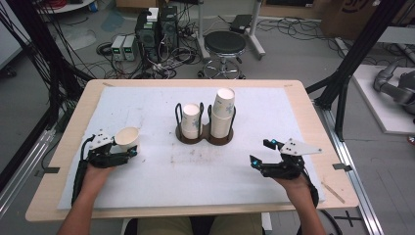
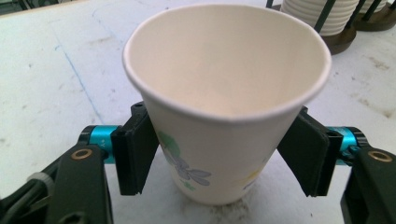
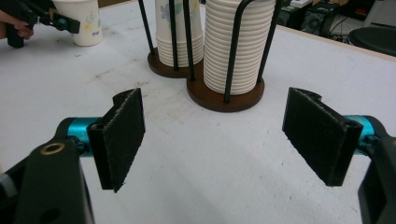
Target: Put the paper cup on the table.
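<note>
A white paper cup [image 1: 127, 138] with a flower print stands upright on the white mat at the left. My left gripper [image 1: 125, 148] straddles it low on its wall. In the left gripper view the cup [image 2: 224, 107] rests on the mat between the two black pads [image 2: 137, 154], which lie close along its sides without squeezing it. My right gripper [image 1: 260, 152] hovers at the right of the mat, open, with nothing between its pads [image 3: 121, 135]. The right gripper view also catches the far cup [image 3: 84, 21] and the left gripper [image 3: 56, 21].
A dark two-slot wire cup holder [image 1: 204, 138] stands mid-table with a short cup stack [image 1: 191, 120] and a taller one [image 1: 223, 112]. A white mat [image 1: 161, 171] covers the wooden table [image 1: 313, 117]. A stool [image 1: 225, 46] and electronics sit beyond the far edge.
</note>
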